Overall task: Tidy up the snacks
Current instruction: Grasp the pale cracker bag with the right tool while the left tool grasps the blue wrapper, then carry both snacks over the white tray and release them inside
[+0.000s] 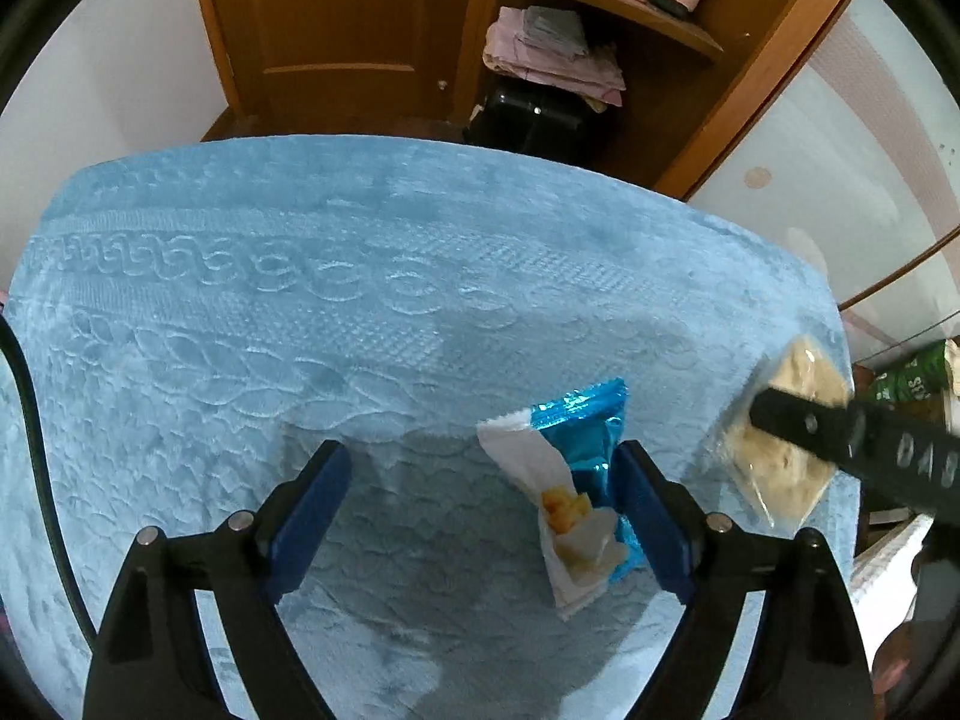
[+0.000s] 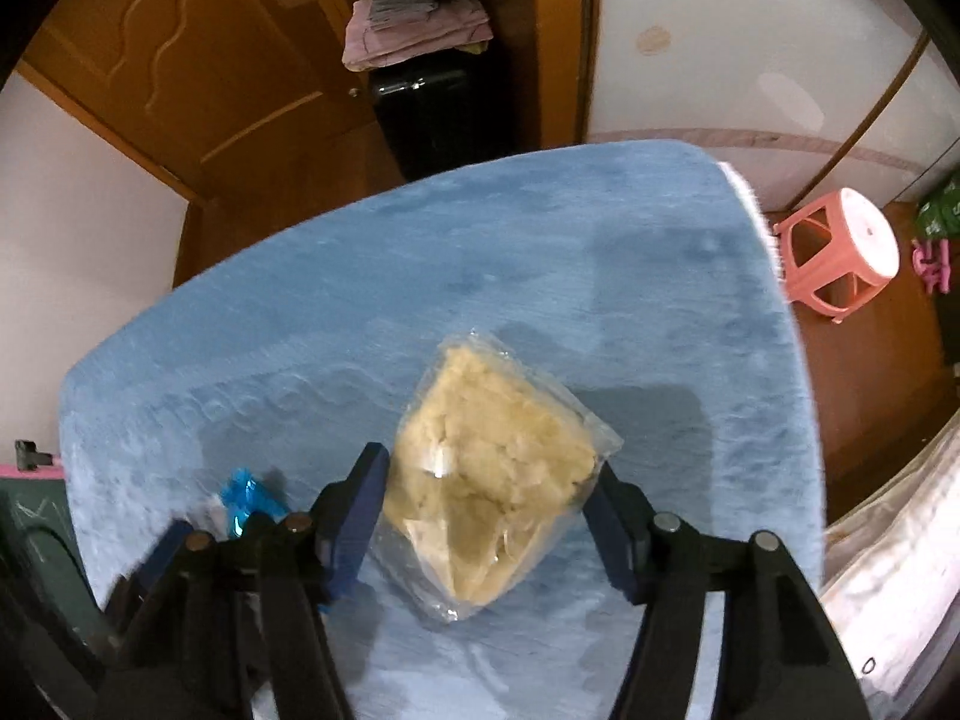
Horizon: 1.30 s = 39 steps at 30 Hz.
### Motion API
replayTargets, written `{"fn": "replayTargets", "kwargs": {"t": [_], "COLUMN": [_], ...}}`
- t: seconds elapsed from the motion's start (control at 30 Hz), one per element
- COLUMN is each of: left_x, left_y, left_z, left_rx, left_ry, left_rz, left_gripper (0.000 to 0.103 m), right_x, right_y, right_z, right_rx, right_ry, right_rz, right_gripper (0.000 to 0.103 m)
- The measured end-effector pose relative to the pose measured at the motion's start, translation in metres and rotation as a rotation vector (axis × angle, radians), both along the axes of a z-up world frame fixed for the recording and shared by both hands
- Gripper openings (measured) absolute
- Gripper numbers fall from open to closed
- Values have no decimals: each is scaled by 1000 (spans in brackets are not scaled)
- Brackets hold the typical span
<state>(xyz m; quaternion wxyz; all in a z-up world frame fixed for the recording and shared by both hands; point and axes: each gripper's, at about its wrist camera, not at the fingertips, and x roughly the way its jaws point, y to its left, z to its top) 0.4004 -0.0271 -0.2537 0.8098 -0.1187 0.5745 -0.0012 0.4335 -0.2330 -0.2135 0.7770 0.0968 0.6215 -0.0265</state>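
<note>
Spreading both tools wide over the blue-covered desk, my left tool flanks a blue-and-white snack packet, my right tool a clear bag of pale crumbly snack.

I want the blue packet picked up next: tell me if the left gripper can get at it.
Probably yes: the left gripper is open, the blue-and-white snack packet lies between its fingers against the right one, nothing covers it.

Under my grippers the blue cloth looks plush and embossed. The snack packet is glossy foil (crinkled), the bag clear shiny plastic, the door smooth varnished wood.
</note>
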Motion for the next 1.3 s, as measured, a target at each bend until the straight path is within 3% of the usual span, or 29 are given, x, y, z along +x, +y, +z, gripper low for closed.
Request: {"fn": "replayTargets", "kwargs": {"t": [0.2,0.27,0.33,0.4,0.47,0.67,0.9,1.07,1.3], "left_x": [0,2,-3,-12,-17,-45,-113,-188,-291], "left_y": [-16,-23,-38,-51,-56,-45,-11,12,32], "left_z": [1,-5,-7,1,6,48,145,208,256], "left_rx": [9,51,170,179,216,254,231,184,118], "left_ry": [11,17,-10,-55,-51,-127,-247,-329,-401], "left_rz": [-8,-27,-78,-149,-172,-227,-281,-318,-365], "left_gripper": [87,87,77,39,31,30,30,30,30], "right_x": [-22,-24,-29,-36,-45,-65,-116,-185,-298], "right_y": [-28,-31,-33,-33,-32,-24,-11,4,18], "right_z": [-2,-3,-2,0,5,17,76,137,203], "right_rx": [70,80,78,70,62,69,104,143,176], "right_ry": [-3,-4,-4,-6,-12,-40,-133,-246,-415], "right_rz": [-23,-25,-22,-9,6,41,99,176,278], "right_gripper": [61,61,61,59,57,55,54,54,54]}}
